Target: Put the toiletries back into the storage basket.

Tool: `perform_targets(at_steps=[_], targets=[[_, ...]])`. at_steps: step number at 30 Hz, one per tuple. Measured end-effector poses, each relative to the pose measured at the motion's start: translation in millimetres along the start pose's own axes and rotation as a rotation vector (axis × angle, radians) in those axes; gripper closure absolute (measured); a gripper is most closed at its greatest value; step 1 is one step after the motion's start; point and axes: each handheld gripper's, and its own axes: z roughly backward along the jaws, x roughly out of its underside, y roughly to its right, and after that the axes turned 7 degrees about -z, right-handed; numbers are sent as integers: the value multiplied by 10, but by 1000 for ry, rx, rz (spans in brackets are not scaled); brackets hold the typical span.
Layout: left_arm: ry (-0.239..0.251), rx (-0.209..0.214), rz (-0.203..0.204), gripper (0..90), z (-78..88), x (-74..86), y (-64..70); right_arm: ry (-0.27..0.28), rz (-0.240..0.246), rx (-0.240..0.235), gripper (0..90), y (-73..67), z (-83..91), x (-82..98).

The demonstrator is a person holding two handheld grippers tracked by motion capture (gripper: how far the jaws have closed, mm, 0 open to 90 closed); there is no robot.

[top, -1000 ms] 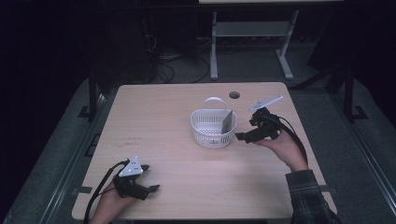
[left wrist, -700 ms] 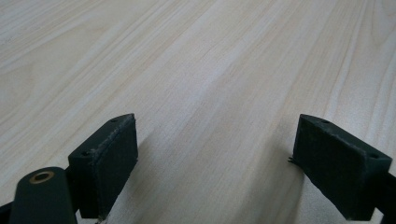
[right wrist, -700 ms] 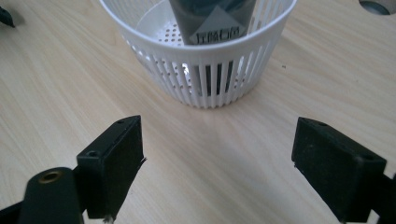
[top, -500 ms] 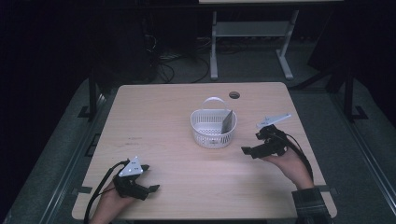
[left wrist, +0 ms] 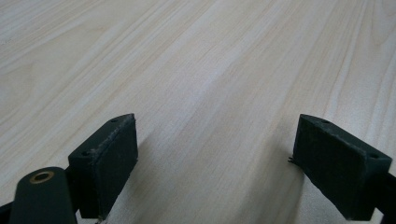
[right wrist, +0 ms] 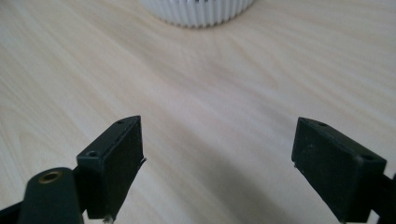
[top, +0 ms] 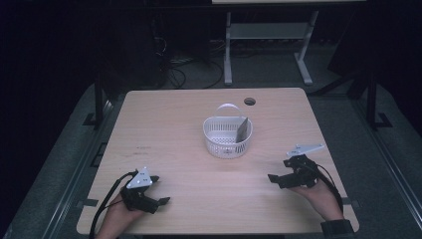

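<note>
A white slatted basket (top: 226, 141) with a thin handle stands in the middle of the wooden table (top: 169, 124). A dark grey flat piece (top: 242, 130) leans upright inside it at the right side. My right gripper (top: 279, 170) rests low at the near right, well apart from the basket, its jaws open and empty. In the right gripper view the right gripper (right wrist: 217, 135) spreads wide over bare wood, with the basket's base (right wrist: 198, 11) at the top edge. My left gripper (top: 160, 189) lies at the near left, open; the left gripper (left wrist: 212, 135) holds nothing.
A round cable hole (top: 250, 101) sits near the table's far edge, behind the basket. Beyond the table stand a white metal frame (top: 263, 35) and loose cables (top: 179, 64) on a dark floor. Bare wood lies between both grippers and the basket.
My right gripper has drawn back from beside the basket toward the near right of the table and dropped lower. The left gripper has stayed where it was.
</note>
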Motion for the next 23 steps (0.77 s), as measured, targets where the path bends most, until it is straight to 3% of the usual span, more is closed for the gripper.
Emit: perform_targets(at_steps=[11,23], targets=[[-8,1,-5,129,6,0,3,-29,-11,66,159,49,-1,366],[-8,2,-5,129,7,0,4,-57,-19,110,155,103,-43,514]])
